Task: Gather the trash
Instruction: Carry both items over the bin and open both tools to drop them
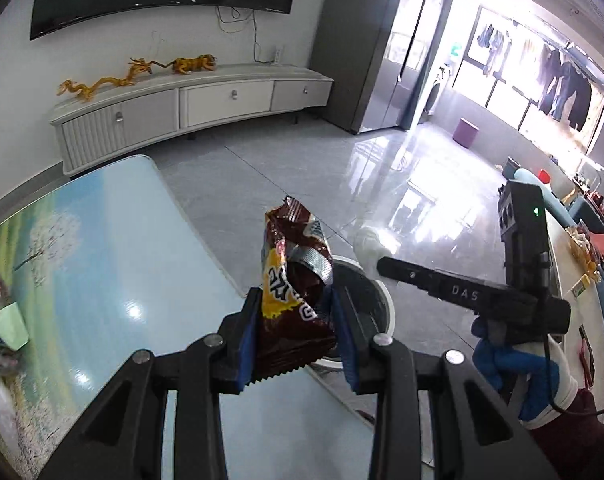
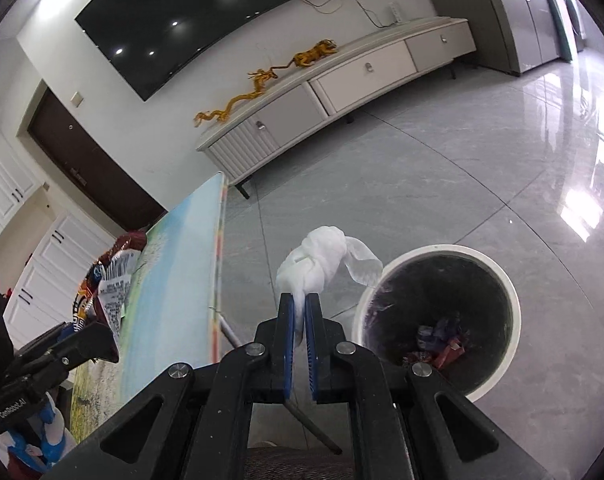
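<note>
My left gripper point(image 1: 296, 300) is shut on a crumpled brown snack wrapper point(image 1: 294, 280) with yellow lettering, held over the table's right edge, just above the round bin point(image 1: 385, 312). My right gripper point(image 2: 300, 300) is shut on a white crumpled tissue point(image 2: 321, 258), held above the floor just left of the white-rimmed bin point(image 2: 501, 276). The bin holds several wrappers point(image 2: 441, 344) at its bottom. From the left wrist view the right gripper point(image 1: 375, 262) and its tissue point(image 1: 367, 246) hover over the bin. The left gripper and wrapper point(image 2: 114, 280) show at left.
The table point(image 1: 114, 248) has a landscape print top. More wrappers and a bottle point(image 1: 0, 312) lie at its left edge. A white TV cabinet point(image 1: 222, 100) with gold dragon figures stands by the wall. Glossy grey floor point(image 2: 421, 168) surrounds the bin.
</note>
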`<action>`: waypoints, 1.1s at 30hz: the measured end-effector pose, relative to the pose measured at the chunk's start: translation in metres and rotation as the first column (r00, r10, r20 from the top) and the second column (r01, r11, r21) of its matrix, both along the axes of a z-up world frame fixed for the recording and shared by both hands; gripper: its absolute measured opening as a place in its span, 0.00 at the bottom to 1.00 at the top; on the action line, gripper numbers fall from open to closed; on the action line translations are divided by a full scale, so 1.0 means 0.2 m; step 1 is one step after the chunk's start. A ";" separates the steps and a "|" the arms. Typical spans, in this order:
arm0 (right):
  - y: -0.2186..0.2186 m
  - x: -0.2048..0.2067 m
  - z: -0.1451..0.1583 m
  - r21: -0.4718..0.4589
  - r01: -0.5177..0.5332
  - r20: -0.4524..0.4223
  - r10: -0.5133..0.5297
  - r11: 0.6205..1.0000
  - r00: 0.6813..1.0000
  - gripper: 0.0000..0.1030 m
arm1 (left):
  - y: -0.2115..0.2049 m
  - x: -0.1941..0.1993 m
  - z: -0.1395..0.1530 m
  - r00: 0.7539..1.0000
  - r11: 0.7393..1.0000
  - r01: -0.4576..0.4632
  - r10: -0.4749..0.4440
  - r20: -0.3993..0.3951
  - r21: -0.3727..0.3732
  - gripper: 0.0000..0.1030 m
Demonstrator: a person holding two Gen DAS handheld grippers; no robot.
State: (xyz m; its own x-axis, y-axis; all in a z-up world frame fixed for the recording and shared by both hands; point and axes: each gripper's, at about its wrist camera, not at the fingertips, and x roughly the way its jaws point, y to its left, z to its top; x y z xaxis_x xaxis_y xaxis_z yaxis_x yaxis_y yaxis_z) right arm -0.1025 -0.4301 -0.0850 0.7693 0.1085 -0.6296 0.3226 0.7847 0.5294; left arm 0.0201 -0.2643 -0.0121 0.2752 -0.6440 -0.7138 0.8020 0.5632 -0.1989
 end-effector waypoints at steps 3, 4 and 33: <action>-0.11 -0.02 -0.12 0.041 0.042 -0.037 -0.041 0.998 0.998 0.06 | -0.20 0.03 -0.07 0.999 0.999 0.032 -0.031 -0.035 0.036 0.32; -0.15 -0.02 -0.15 0.051 0.054 -0.050 -0.051 0.997 0.997 0.06 | -0.26 0.04 -0.10 0.998 0.998 0.043 -0.041 -0.050 0.045 0.32; -0.46 -0.14 -0.35 0.106 0.229 -0.162 -0.210 0.968 0.964 0.43 | -0.65 0.15 -0.26 0.986 0.999 0.002 0.007 -0.165 0.053 0.59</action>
State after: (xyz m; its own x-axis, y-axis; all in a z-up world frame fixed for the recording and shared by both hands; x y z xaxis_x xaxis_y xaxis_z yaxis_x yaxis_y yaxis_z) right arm -0.1297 -0.5212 -0.1548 0.6821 0.0313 -0.7306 0.5614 0.6177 0.5507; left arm 0.0494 -0.3934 -0.0648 0.1525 -0.6034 -0.7827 0.7594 0.5784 -0.2980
